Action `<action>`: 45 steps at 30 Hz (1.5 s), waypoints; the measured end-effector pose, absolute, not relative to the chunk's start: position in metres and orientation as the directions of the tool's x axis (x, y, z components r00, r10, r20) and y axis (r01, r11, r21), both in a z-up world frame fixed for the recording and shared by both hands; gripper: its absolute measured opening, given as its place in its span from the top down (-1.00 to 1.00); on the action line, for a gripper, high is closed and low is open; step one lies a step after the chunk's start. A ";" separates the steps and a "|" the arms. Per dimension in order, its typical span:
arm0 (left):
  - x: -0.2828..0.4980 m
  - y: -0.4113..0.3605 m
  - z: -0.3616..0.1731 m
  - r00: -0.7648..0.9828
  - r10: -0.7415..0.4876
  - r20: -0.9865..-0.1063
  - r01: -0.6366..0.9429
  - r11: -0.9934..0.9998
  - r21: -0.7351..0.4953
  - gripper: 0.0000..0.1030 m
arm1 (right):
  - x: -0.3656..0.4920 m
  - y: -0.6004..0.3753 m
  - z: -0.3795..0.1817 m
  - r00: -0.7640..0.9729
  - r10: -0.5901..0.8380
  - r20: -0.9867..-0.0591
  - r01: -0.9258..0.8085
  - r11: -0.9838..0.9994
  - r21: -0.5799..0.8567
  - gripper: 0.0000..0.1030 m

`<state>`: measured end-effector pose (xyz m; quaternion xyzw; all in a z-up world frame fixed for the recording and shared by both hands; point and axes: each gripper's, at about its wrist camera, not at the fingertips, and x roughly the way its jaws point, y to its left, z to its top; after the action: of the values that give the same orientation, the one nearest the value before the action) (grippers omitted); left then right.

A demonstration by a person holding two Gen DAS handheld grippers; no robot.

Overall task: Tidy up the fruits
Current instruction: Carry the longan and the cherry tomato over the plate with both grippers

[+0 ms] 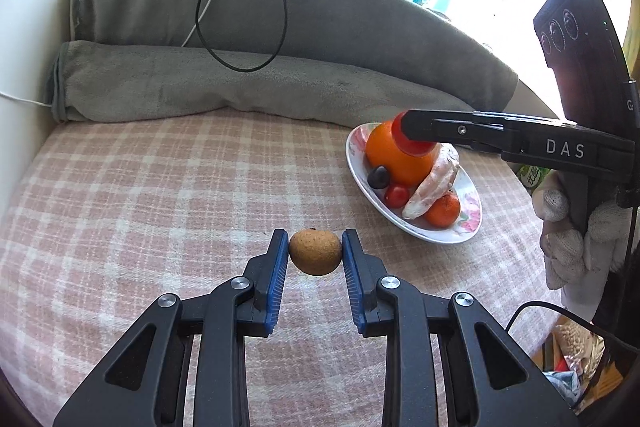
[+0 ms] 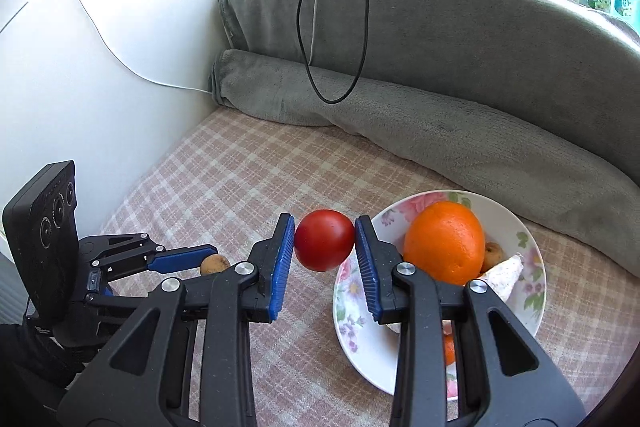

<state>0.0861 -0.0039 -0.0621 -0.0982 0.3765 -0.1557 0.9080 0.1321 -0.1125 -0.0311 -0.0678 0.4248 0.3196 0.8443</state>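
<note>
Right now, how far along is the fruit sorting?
Done: the plate already holds a large orange and several smaller pieces. In hand: the left gripper is shut on a small brown fruit, and the right gripper is shut on a red tomato beside the plate. Left: placing both; no other loose fruit shows on the checked cloth.

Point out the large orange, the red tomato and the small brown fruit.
large orange (image 2: 444, 243): right wrist view, its front face.
red tomato (image 2: 324, 239): right wrist view, its middle.
small brown fruit (image 1: 315, 252): left wrist view, its middle.
</note>
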 end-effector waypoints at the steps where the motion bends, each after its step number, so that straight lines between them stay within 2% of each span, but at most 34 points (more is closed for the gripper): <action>1: 0.086 -0.005 -0.061 0.669 -0.358 -0.651 0.211 0.932 -0.296 0.50 | 0.131 -0.116 -0.030 0.440 0.480 -0.759 -0.593 0.790 0.156 0.36; 25: 0.115 -0.051 -0.051 0.651 -0.421 -0.631 0.311 0.907 -0.284 0.50 | 0.124 -0.225 -0.038 0.539 0.383 -0.750 -0.394 0.902 0.177 0.36; 45: 0.127 -0.076 -0.059 0.618 -0.440 -0.652 0.345 0.896 -0.278 0.50 | 0.138 -0.244 -0.059 0.518 0.357 -0.778 -0.355 0.917 0.184 0.36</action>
<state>0.1271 -0.0764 -0.0588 -0.0626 0.3785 -0.2189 0.8972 0.1379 -0.2440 -0.0590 0.0007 0.4466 0.2043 0.8711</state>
